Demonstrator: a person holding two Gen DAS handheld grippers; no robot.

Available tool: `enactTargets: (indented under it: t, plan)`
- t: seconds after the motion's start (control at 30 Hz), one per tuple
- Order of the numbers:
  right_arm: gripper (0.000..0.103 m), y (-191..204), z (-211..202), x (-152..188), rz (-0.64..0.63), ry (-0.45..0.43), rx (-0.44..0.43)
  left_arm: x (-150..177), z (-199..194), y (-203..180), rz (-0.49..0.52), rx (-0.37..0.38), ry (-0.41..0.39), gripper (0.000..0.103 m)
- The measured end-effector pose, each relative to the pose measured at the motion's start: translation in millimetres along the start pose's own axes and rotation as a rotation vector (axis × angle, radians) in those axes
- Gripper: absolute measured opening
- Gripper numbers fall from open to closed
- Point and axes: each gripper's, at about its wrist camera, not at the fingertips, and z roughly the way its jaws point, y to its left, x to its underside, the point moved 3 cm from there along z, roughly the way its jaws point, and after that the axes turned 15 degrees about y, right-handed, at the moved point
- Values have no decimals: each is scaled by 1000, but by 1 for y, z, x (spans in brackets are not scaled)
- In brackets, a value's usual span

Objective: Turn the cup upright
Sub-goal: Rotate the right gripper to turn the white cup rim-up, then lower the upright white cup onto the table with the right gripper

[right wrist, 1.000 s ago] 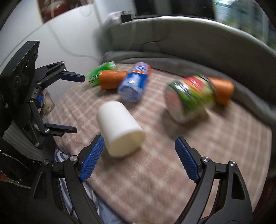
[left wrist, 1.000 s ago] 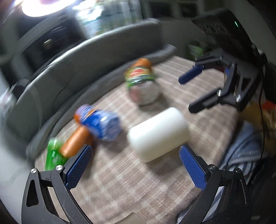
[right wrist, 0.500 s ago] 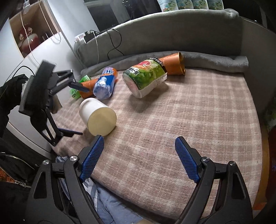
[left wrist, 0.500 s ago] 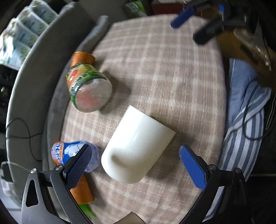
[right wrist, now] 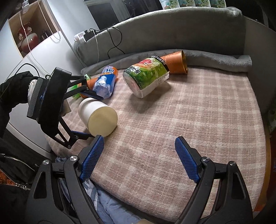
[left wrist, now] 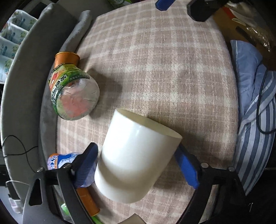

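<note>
Sideways, cup [left wrist: 136, 160] between left hand-held gripper [left wrist: 138, 170] fingers.

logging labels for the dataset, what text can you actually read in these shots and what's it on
"CTIC" over "EAN": on the blue bottle; the first letters curve out of sight.
"6块方糖": on the green-labelled bottle, near its orange cap; the smaller print under it is too small to read.
A line of Chinese print runs along that bottle's label edge in the left wrist view; too small to read.
White cup: no text.
Packs behind the sofa: print too small to read.

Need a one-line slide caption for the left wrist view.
Left gripper straddles the white cup lying on its side on the plaid blanket.
</note>
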Motion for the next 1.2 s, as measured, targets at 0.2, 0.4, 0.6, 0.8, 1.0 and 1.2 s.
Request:
enactTargets:
  t: [0.2,0.4,0.6,0.8,1.0,1.2]
  plan:
    - [87,3,2,-1,3,4,1,0,-4,6,-45,26,-46,86]
    - [87,14,1,-5,-25,-9,5,7,-9,23,-159,56,-97,85]
    - [87,23,-1,-8,-42,-20,-1,23,-15,44,-300,97,-166,80]
    - [87,34,-1,-15,-62,-26,3,35,-15,55,-421,135,-240,78]
    - [87,42,0,-21,-71,-33,6,49,-18,63,-559,206,-350,77]
    - [87,50,5,-28,-76,-46,21,63,-17,66,-702,249,-440,77]
